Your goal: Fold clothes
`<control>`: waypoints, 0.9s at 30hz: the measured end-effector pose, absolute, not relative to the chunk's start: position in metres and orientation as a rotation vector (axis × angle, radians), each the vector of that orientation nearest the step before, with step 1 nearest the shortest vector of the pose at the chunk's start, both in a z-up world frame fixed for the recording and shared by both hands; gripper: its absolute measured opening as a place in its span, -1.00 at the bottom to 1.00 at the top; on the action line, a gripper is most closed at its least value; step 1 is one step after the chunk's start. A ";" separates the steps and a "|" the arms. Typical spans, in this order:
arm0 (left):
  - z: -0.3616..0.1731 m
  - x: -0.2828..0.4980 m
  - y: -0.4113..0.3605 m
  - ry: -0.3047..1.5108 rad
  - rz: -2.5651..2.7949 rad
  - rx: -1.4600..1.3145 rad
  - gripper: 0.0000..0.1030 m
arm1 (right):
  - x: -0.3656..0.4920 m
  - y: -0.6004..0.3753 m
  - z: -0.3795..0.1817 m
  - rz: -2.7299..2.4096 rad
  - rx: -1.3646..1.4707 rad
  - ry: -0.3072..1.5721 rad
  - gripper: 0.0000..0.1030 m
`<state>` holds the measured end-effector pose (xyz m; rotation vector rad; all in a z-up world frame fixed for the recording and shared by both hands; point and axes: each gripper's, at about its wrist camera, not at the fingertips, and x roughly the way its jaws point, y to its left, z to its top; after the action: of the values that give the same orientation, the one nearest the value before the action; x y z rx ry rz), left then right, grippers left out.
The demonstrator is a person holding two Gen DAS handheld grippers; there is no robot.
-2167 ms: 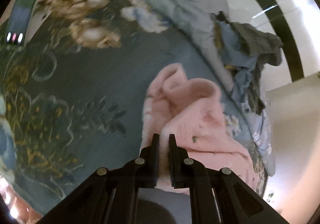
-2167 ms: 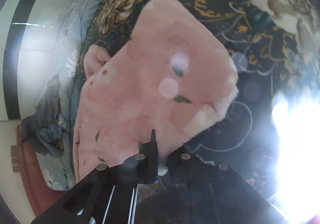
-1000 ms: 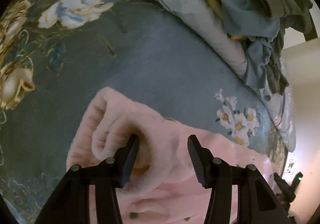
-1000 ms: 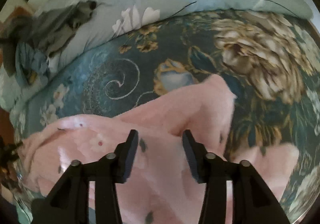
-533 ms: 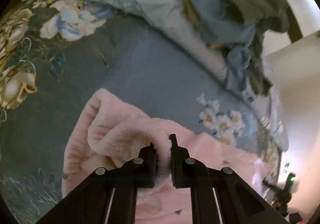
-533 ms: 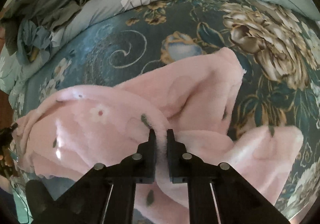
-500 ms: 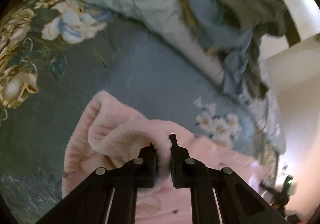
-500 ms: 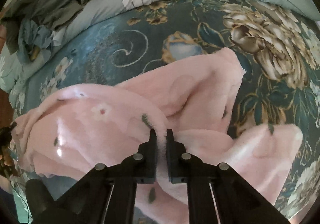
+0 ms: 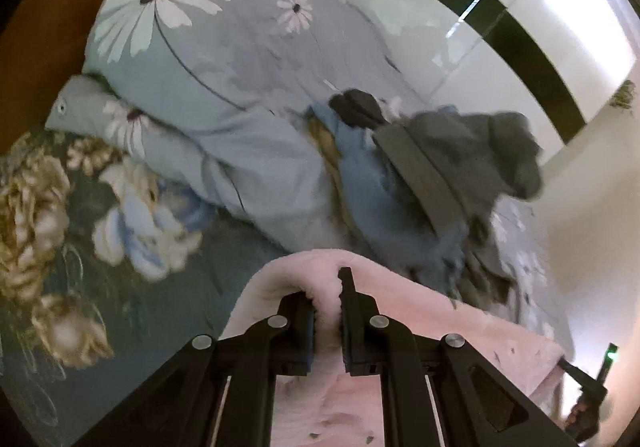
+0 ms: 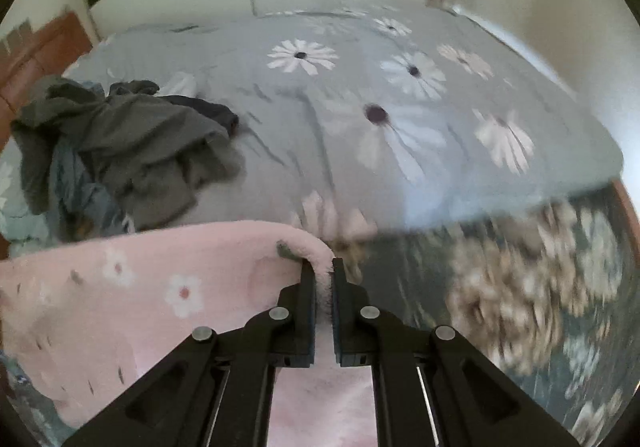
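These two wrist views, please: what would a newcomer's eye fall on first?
The fluffy pink garment fills the foreground, pinched by both the left gripper and the right gripper. Behind it, a crumpled heap of grey and blue clothes lies on the pale blue daisy-print duvet, above the dark floral blanket.
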<state>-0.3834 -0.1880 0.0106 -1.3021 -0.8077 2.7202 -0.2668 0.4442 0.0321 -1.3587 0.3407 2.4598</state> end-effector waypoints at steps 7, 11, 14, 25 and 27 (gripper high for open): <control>-0.039 -0.413 -0.205 -0.951 2.704 -1.528 -0.79 | -0.338 0.405 -0.029 2.415 -1.569 0.284 -0.87; -0.069 -0.408 -0.209 -1.009 2.638 -1.647 -0.72 | -0.337 0.394 -0.045 2.433 -1.621 0.290 -0.75; -0.084 -0.400 -0.209 -1.073 2.547 -1.727 -0.40 | -0.315 0.400 -0.031 2.492 -1.590 0.333 -0.20; -0.072 -0.276 -0.207 -1.131 2.541 -1.702 0.11 | -0.074 0.521 -0.037 2.240 -1.168 1.131 0.11; -0.075 -0.255 -0.204 -1.181 2.518 -1.714 0.11 | -0.036 0.525 -0.067 2.153 -1.151 1.322 0.11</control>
<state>-0.2552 -0.2040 -0.0754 -1.7136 -1.1810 2.5180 -0.0356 0.5249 -0.0667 -1.1514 1.3224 2.1528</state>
